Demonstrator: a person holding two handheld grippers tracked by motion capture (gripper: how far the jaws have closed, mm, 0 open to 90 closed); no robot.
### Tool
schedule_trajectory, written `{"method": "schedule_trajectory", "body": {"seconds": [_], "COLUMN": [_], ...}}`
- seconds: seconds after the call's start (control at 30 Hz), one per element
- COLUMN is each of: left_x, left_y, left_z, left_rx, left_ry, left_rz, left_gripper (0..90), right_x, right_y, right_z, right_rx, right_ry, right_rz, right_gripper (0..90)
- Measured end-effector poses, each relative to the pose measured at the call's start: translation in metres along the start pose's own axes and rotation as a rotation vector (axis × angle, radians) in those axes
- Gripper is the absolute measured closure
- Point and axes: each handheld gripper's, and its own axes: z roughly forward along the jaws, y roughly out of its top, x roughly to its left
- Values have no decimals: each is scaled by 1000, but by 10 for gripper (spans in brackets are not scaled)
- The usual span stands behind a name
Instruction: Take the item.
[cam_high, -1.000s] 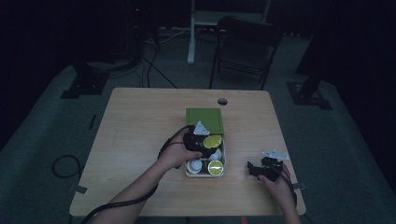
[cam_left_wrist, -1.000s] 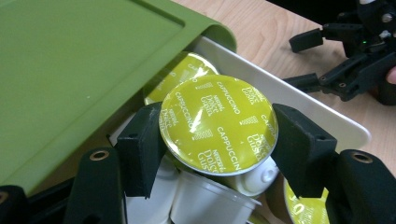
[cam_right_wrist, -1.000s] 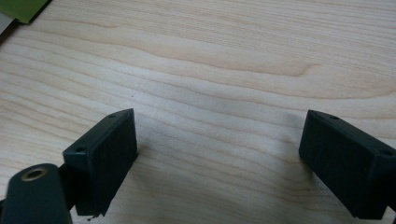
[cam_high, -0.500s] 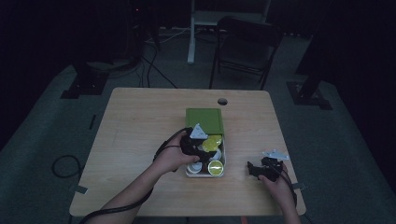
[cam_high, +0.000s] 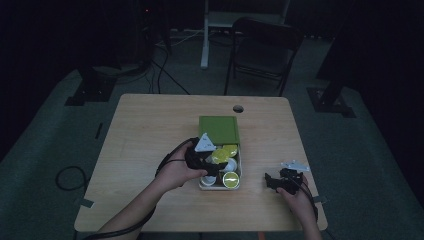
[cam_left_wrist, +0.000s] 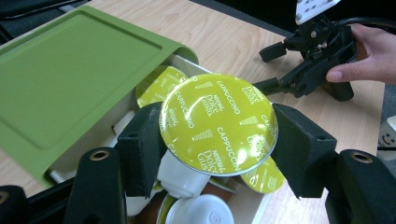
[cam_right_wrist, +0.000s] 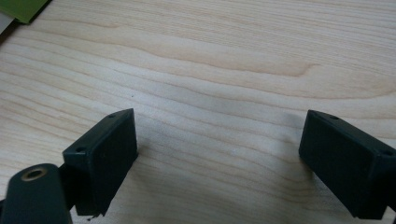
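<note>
My left tool (cam_left_wrist: 217, 140) grips a capsule (cam_left_wrist: 218, 123) by its rim, foil lid up, just above the box (cam_high: 218, 129) of capsules; my right tool (cam_high: 274, 181), jaws spread and empty, waits on the worktop (cam_right_wrist: 224, 65) well to the box's right, so the left stays nearer

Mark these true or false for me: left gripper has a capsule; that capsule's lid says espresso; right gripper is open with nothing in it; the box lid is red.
The left gripper is shut on a capsule: true.
The capsule's foil lid reads espresso: false, it reads cappuccino.
The right gripper stands open over bare table with nothing between its jaws: true.
The box has a red lid: false, the lid is green and slid partly back.
</note>
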Motion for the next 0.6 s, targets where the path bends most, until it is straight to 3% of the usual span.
{"method": "schedule_trajectory", "body": {"seconds": [0.6], "left_x": [16], "left_y": [-28], "left_z": [-30], "left_rx": [-14], "left_ry": [70], "left_rz": [-47], "left_gripper": [383], "right_x": [0], "right_y": [0], "right_z": [0], "right_rx": [-1], "right_ry": [0], "right_rz": [-1], "right_gripper": [110]}}
